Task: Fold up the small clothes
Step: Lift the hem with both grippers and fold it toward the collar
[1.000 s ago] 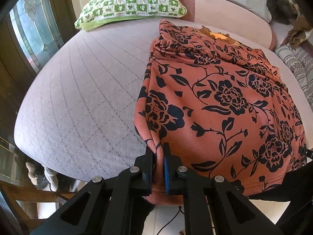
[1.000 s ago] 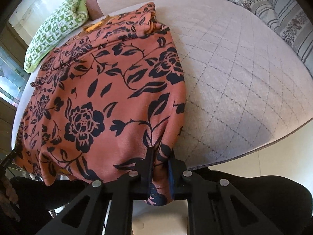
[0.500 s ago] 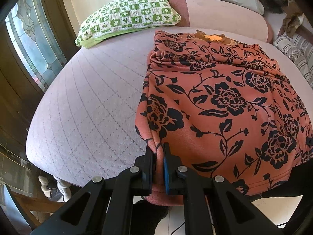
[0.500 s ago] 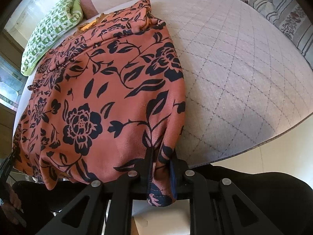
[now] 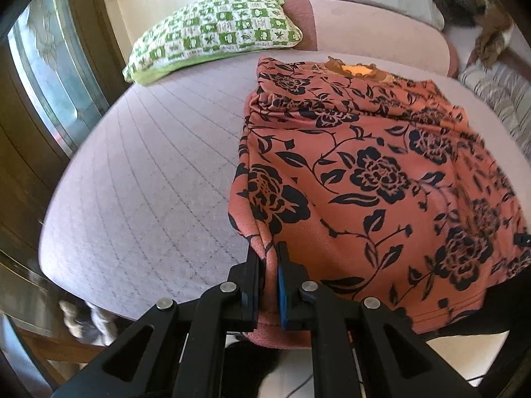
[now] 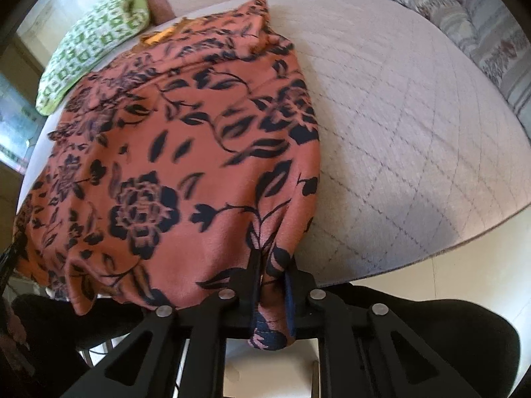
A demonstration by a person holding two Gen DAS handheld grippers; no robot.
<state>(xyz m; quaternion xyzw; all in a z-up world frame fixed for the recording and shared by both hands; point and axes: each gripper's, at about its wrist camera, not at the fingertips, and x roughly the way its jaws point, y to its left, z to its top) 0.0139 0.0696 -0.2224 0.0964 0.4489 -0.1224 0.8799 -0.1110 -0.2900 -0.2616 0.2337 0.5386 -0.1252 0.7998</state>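
Starting at the far left of the left wrist view, one glazed wooden door (image 5: 49, 76) stands well off to the left of the left gripper (image 5: 271, 258), and one green-and-white checked pillow (image 5: 215, 30) lies far ahead of it and a little to its left, at the back of the quilted pale bed (image 5: 149, 182). One garment is in play: a rust-orange top with a black flower print (image 5: 365, 172), spread flat on the bed ahead of and to the right of this gripper, its neckline with a yellow-orange lining at the far end and its near hem hanging over the bed's front edge. The left gripper's two black fingers (image 5: 252, 278) are closed tight on the top's near left corner, a fold of cloth pinched between the blue pads. Beyond the top, one long pink bolster (image 5: 365, 30) runs along the back, and at the far right one striped cushion (image 5: 491, 93) rests. In the right wrist view the same top (image 6: 172, 152) stretches ahead and to the left of the right gripper (image 6: 272, 265), the checked pillow (image 6: 96, 46) far ahead on the left. This gripper's jaws have just been closing, and they now clamp the top's near right corner, a bunch of fabric hanging down between them. To its right lies bare quilted bed (image 6: 415, 132), with striped cushions (image 6: 481, 36) at the far right; their count is unclear. The picture is somewhat blurred.
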